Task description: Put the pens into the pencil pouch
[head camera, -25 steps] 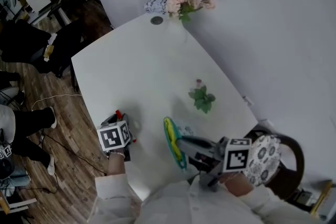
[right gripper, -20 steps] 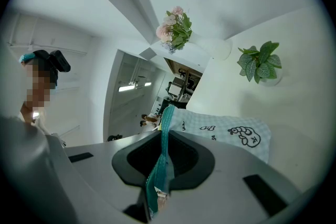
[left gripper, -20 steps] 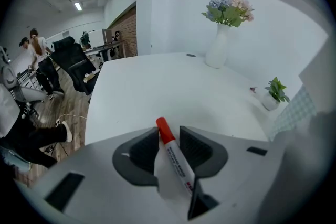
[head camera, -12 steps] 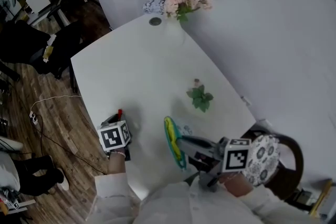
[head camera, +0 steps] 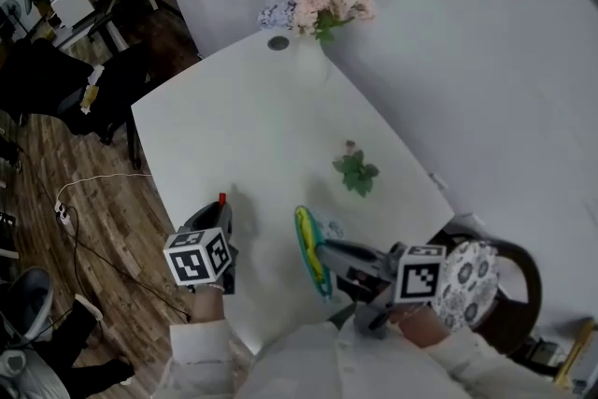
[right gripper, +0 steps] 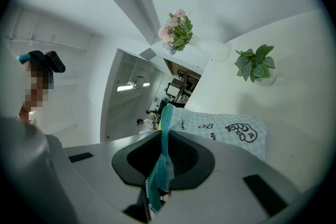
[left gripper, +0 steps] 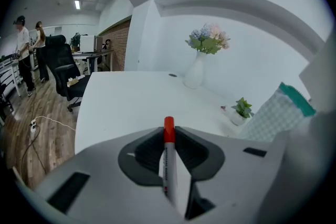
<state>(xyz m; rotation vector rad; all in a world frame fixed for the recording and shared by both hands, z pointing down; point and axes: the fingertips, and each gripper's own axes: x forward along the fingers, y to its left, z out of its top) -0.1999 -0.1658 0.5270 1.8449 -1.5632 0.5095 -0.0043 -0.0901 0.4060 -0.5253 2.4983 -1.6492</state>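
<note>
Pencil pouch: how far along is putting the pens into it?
Done: the right hand-held gripper pinches the edge of the checked, teal-zippered fabric pouch. In hand: the left hand-held gripper has just closed its jaws on a white, red-capped marker pen. Left: carrying it into the pouch; its contents are not visible.

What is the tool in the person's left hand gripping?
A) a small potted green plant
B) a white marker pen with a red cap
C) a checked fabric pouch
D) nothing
B: the left gripper view shows the left gripper, whose jaws have just been closing, pinching the white marker pen with a red cap between them.
</note>
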